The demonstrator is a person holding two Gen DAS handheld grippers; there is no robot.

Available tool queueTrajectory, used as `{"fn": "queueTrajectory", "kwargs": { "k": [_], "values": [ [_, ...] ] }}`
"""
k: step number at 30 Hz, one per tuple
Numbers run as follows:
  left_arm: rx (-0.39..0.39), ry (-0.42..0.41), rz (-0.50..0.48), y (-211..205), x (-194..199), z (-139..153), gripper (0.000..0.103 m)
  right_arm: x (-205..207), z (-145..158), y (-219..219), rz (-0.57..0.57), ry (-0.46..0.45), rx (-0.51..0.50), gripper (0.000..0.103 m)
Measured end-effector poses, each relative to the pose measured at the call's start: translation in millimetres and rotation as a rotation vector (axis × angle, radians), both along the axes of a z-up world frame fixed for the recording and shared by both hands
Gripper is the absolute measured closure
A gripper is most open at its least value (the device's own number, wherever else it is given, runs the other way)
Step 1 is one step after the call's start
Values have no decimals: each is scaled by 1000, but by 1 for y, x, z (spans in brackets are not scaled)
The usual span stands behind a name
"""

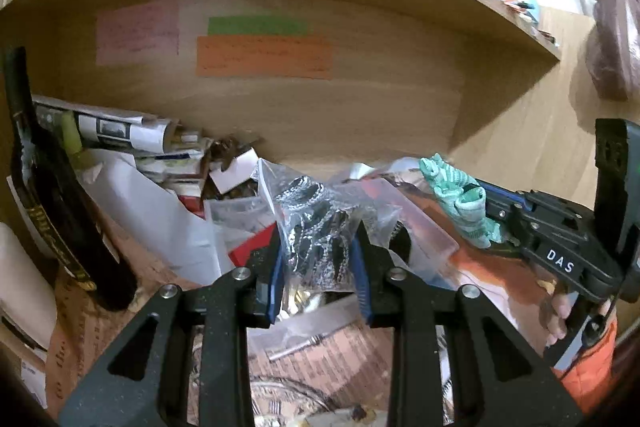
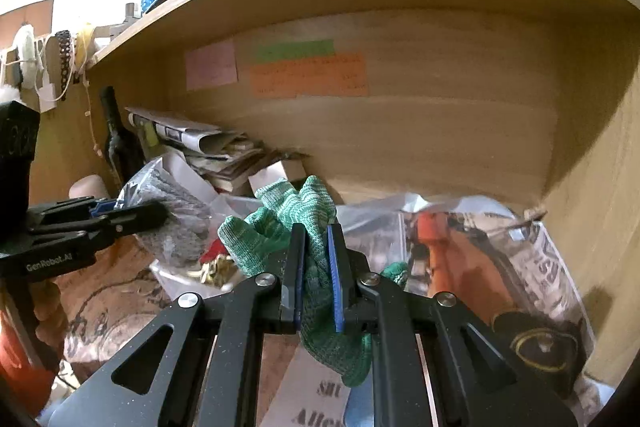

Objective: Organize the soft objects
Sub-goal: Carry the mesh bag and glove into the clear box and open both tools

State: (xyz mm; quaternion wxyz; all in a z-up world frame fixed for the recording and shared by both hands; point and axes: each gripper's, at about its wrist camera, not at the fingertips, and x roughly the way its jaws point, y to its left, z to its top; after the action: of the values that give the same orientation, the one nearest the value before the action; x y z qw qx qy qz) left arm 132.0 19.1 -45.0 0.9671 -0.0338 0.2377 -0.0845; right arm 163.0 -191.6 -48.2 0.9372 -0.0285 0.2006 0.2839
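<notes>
My left gripper (image 1: 318, 239) is shut on a clear plastic bag holding grey knit gloves (image 1: 316, 223), held above the cluttered shelf floor. It also shows in the right wrist view (image 2: 160, 213), with the bag of grey gloves (image 2: 176, 211) in its fingers. My right gripper (image 2: 316, 239) is shut on a green knit glove (image 2: 280, 223) that bunches out ahead of the fingers and hangs below them. In the left wrist view the right gripper (image 1: 486, 205) comes in from the right with the green glove (image 1: 456, 195) at its tip.
The wooden shelf (image 2: 400, 147) has coloured paper notes (image 2: 308, 75) on its back wall. A dark bottle (image 1: 52, 195) stands at the left beside rolled papers (image 1: 120, 131). A plastic bag with orange contents (image 2: 460, 251) lies at the right.
</notes>
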Motion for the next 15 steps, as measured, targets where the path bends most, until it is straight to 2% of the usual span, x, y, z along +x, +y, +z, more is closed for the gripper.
{"fn": "queueTrajectory", "kwargs": {
  "k": [5,15],
  "values": [
    [18,17,19,-5,18,-6,73,12,-3,15,-2,-4,-29,93],
    [40,136,4,-15,59,-39,73,43,-34,41,-3,68,-117,93]
  ]
}}
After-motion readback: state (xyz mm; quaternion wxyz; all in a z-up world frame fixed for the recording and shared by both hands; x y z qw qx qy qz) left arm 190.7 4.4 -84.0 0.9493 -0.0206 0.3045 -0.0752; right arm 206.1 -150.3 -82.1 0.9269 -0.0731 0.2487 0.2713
